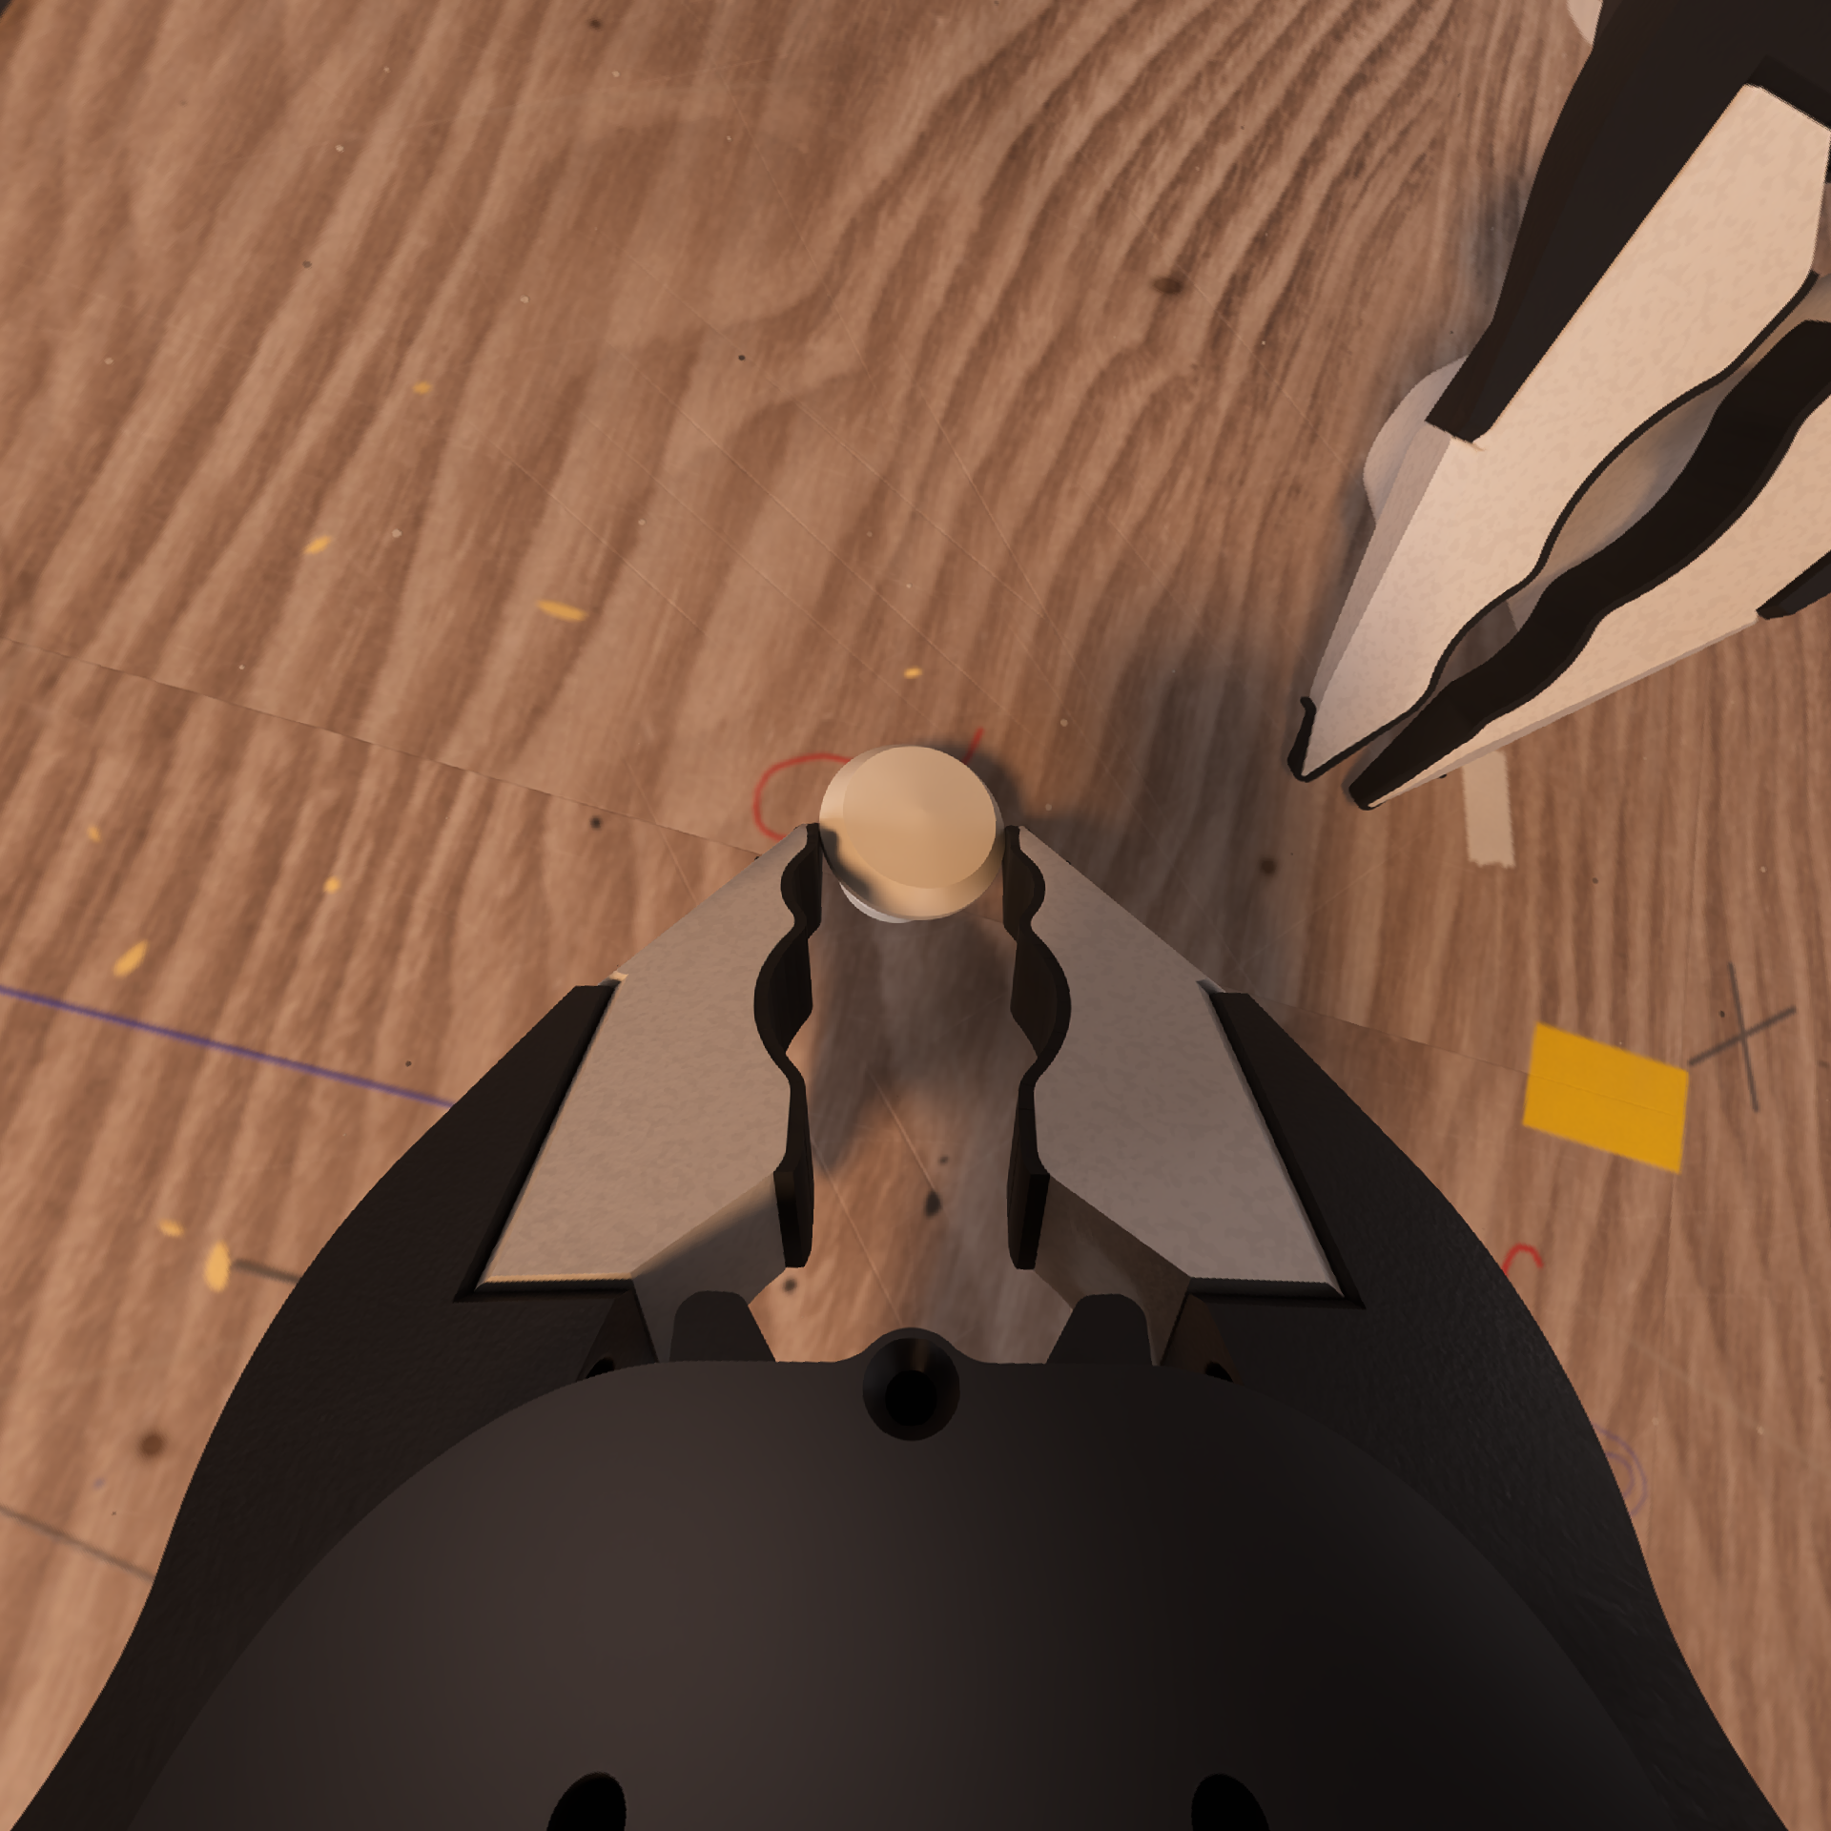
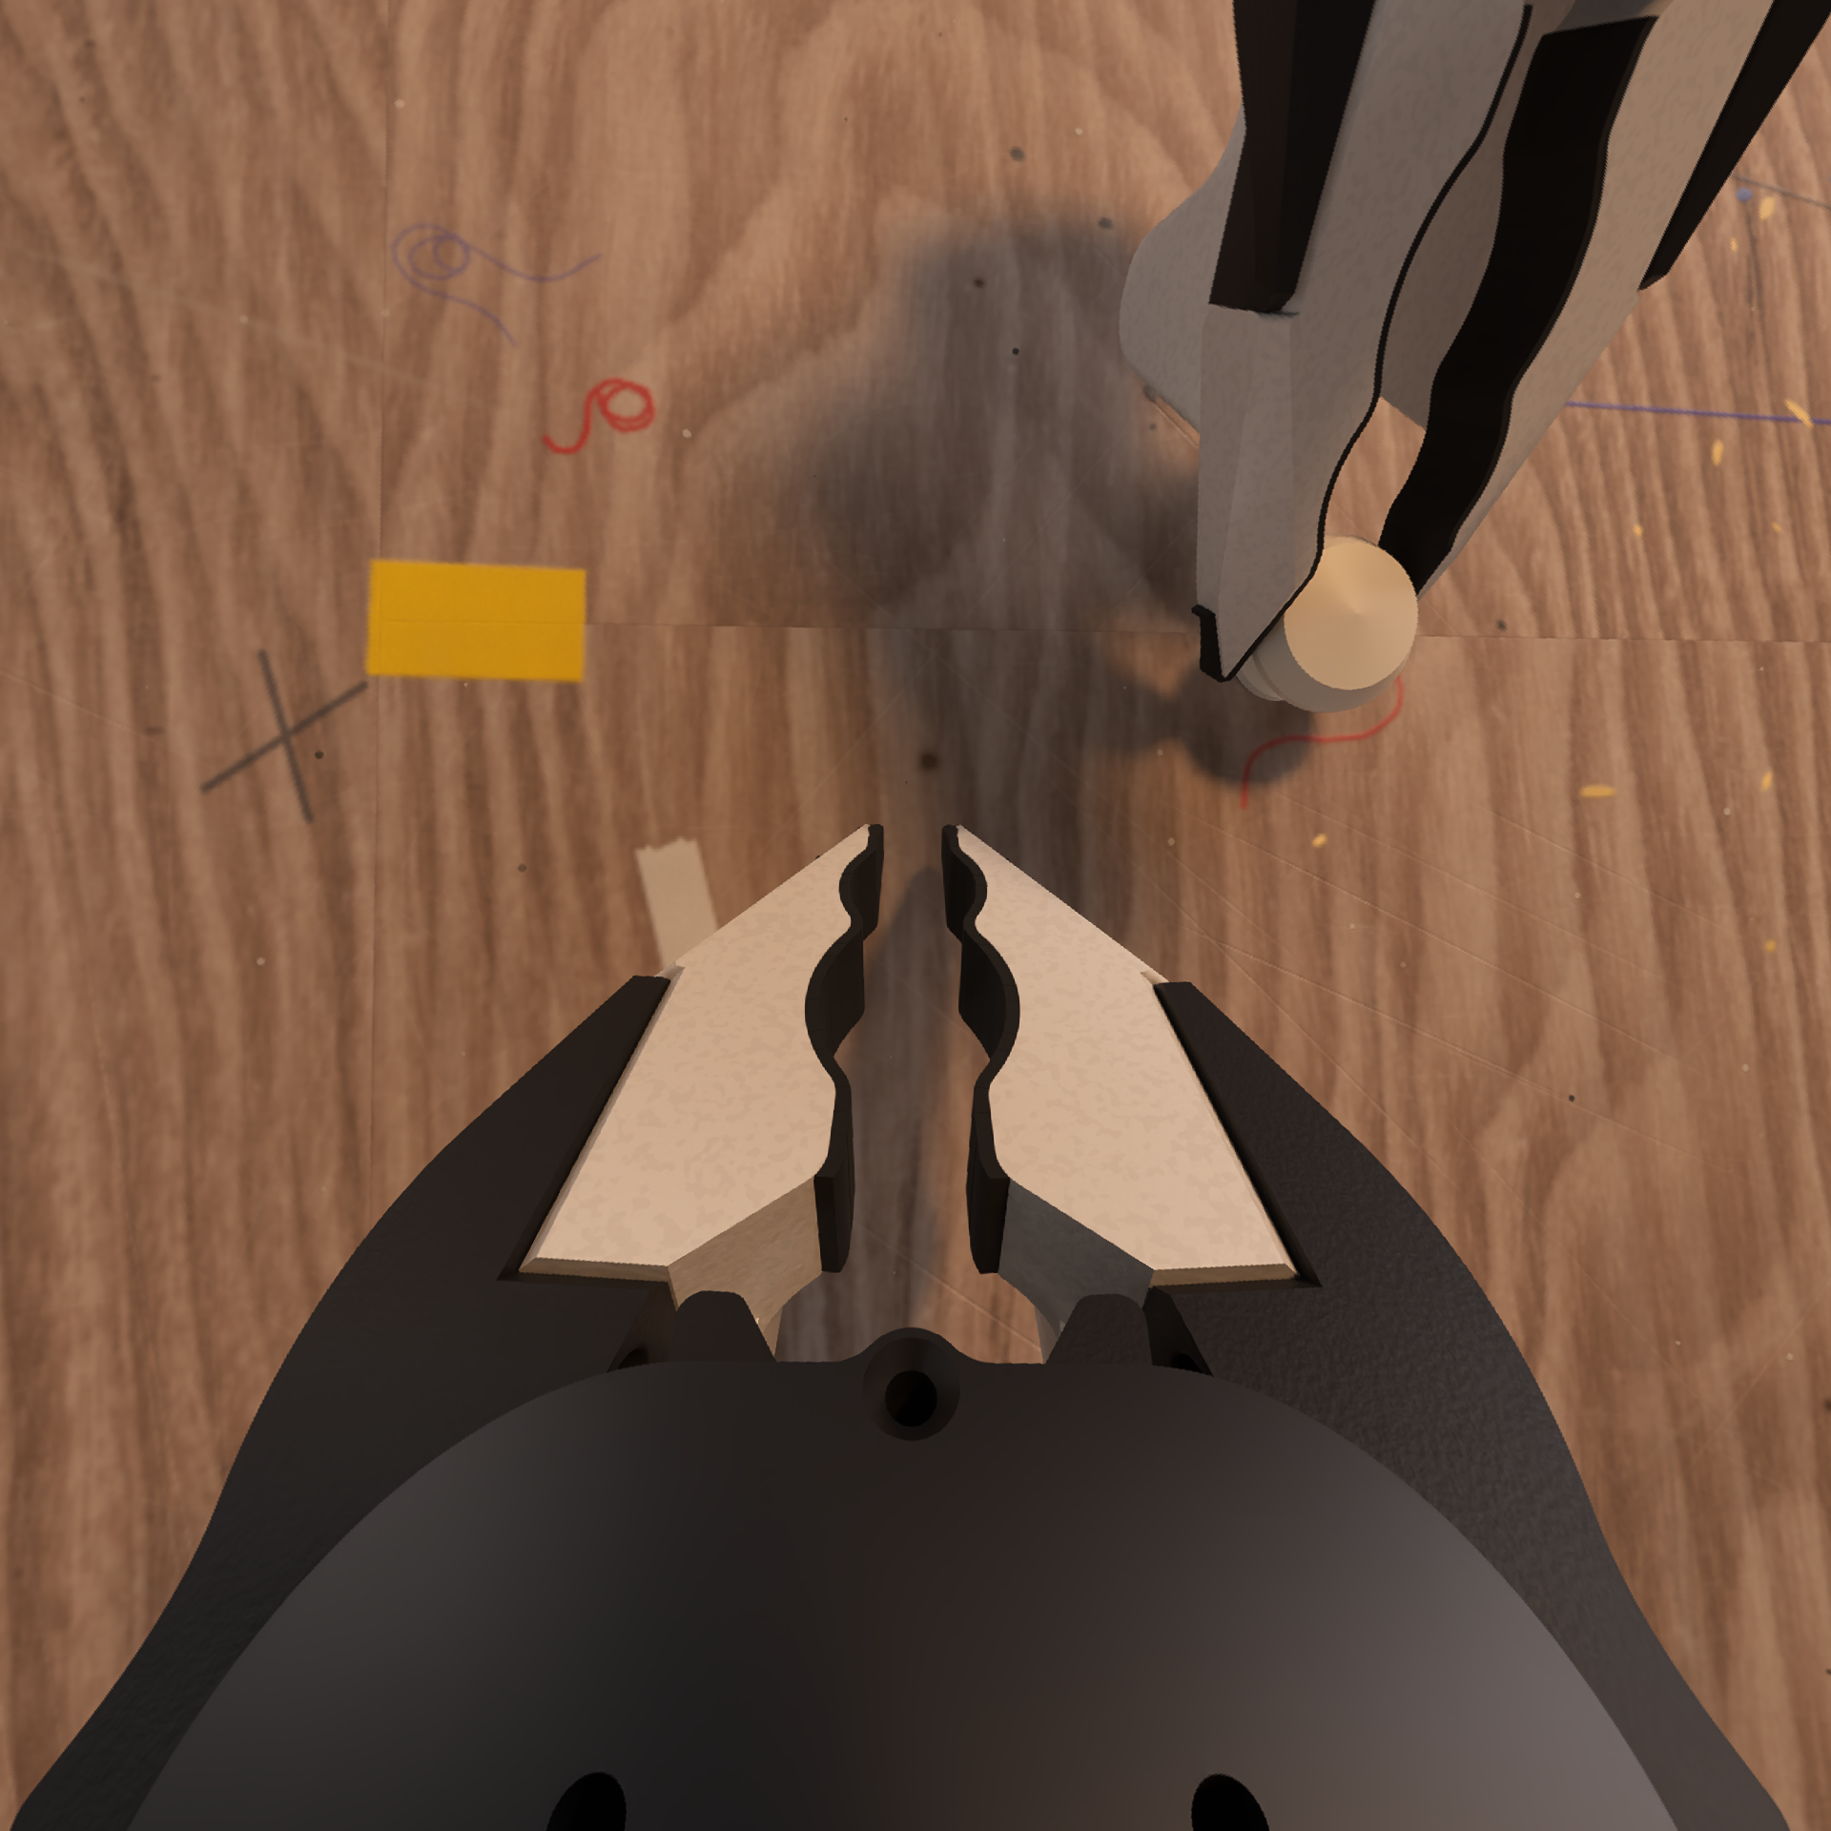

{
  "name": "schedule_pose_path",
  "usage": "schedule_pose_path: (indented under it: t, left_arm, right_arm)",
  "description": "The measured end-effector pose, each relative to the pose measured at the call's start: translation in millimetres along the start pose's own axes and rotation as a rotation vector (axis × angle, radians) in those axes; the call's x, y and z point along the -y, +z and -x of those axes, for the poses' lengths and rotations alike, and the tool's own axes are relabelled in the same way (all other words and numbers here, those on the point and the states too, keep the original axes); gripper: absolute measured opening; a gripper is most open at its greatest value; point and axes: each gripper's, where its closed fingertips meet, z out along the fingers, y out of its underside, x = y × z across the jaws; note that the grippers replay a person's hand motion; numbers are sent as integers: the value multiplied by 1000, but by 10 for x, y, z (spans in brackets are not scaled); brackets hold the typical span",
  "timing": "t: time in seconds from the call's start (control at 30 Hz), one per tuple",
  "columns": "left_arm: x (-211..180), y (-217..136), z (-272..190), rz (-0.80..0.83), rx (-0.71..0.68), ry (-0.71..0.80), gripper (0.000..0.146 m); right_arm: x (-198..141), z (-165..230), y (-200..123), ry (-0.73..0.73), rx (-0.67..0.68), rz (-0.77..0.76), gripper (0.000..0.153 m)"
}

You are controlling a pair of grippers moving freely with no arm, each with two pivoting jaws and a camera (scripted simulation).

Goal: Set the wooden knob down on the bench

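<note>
A round pale wooden knob (image 1: 907,827) sits between the fingertips of my left gripper (image 1: 912,842), which is shut on it. In the right wrist view the knob (image 2: 1347,634) hangs a little above the wooden bench (image 2: 892,297), its shadow offset to the lower left, with the left gripper (image 2: 1318,619) coming in from the upper right. My right gripper (image 2: 912,837) is empty, its jaws nearly together with a narrow gap. It also shows at the upper right of the left wrist view (image 1: 1328,783), to the right of the knob and apart from it.
A yellow tape rectangle (image 2: 476,622) and a beige tape strip (image 2: 674,892) lie flat on the bench left of my right gripper. Red thread (image 2: 604,411), a pencil cross (image 2: 282,738) and small yellow flecks mark the surface. The yellow rectangle (image 1: 1605,1095) also shows in the left wrist view.
</note>
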Motion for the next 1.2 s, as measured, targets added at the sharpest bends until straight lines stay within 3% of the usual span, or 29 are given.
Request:
schedule_pose_path:
  t: [0.27,0.4,0.53,0.83,1.03,1.13,1.2]
  left_arm:
    - [-8,-6,-7,10,8,6,36]
    - [-43,-48,43,15,19,3,36]
    - [-57,-67,73,15,25,-2,36]
    - [-40,-45,43,15,34,13,36]
    - [-55,-62,69,13,43,10,36]
    - [-49,-57,68,14,46,10,36]
    - [-45,-52,61,16,47,13,36]
  right_arm:
    - [153,4,-22,128,67,-68,11]
    - [-48,-132,-167,140,13,34,13]
    - [-169,-106,-174,186,50,81,13]
    - [-67,-40,-59,189,77,85,6]
    - [165,-199,-116,149,0,11,0]
    - [187,-376,23,75,-99,23,0]
    - [152,-425,135,63,-95,58,0]
